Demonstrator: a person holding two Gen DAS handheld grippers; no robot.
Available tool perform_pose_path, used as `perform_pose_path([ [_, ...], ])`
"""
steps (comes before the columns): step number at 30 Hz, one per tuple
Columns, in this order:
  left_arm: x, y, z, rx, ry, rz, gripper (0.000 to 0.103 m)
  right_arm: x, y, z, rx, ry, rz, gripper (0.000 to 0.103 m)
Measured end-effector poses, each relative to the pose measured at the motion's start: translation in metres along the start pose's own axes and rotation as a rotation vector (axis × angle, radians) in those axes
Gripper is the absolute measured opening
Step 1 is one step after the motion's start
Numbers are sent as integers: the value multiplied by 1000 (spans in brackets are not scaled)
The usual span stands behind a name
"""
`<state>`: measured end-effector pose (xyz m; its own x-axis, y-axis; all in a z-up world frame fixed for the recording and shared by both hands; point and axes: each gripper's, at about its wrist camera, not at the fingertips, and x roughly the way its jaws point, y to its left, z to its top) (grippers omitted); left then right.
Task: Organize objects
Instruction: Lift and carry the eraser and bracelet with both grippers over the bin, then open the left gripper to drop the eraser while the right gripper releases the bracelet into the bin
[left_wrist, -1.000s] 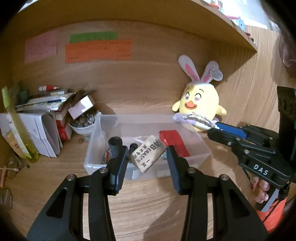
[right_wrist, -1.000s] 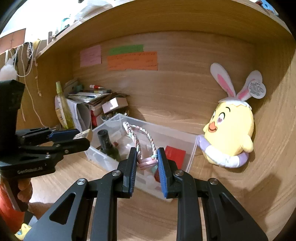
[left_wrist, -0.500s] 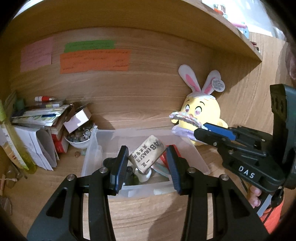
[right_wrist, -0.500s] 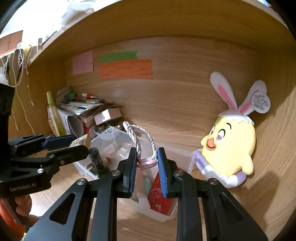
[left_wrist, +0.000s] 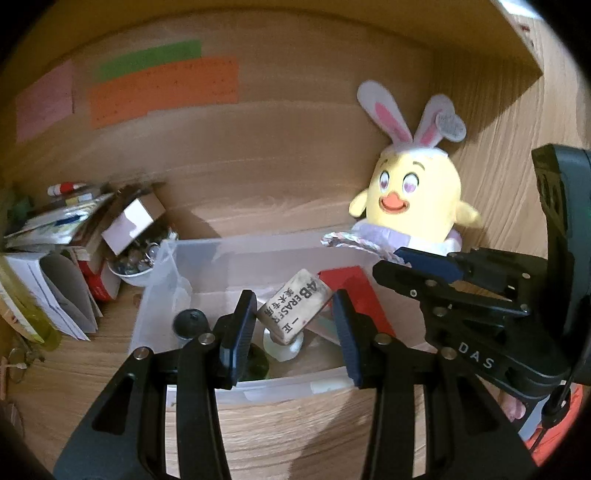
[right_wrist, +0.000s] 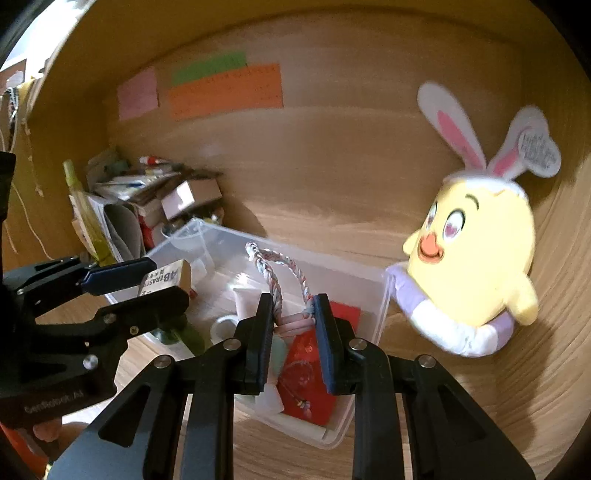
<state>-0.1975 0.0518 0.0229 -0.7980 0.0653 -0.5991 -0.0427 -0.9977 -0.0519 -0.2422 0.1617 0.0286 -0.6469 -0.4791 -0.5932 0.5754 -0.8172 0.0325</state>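
Jaws of my left gripper (left_wrist: 293, 328) pinch the eraser (left_wrist: 295, 308) over the clear bin (left_wrist: 207, 254) on the desk — my right gripper (right_wrist: 291, 325) clamps the braided cord loop (right_wrist: 275, 280) above that same bin, just beside the yellow plush chick (right_wrist: 476, 258) on the bin's right.

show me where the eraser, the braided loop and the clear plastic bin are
eraser (left_wrist: 293, 308), left wrist view, on its printed paper sleeve.
braided loop (right_wrist: 275, 288), right wrist view, on its left strand above the pads.
clear plastic bin (right_wrist: 382, 308), right wrist view, on its right wall.
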Motion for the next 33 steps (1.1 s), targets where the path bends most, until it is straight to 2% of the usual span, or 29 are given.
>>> perform_pose_path([
  [6,19,-3,-6,11,50,2,42,20,-5,-7,5,59,-8,20],
  [11,21,-9,-8,40,46,14,43,35,-3,-13,-18,106,-25,20],
  [20,33,-5,-11,32,87,22,43,46,0,-17,-35,146,-35,20],
  [24,31,-3,-12,21,83,13,48,49,2,-17,-41,155,-29,20],
  [28,27,-1,-10,10,70,20,59,49,0,-18,-34,167,-19,25],
  [31,23,1,-9,-4,63,6,63,44,-3,-17,-19,153,-20,36],
  [33,20,1,-9,-4,54,5,63,41,-4,-16,-15,143,-21,39],
])
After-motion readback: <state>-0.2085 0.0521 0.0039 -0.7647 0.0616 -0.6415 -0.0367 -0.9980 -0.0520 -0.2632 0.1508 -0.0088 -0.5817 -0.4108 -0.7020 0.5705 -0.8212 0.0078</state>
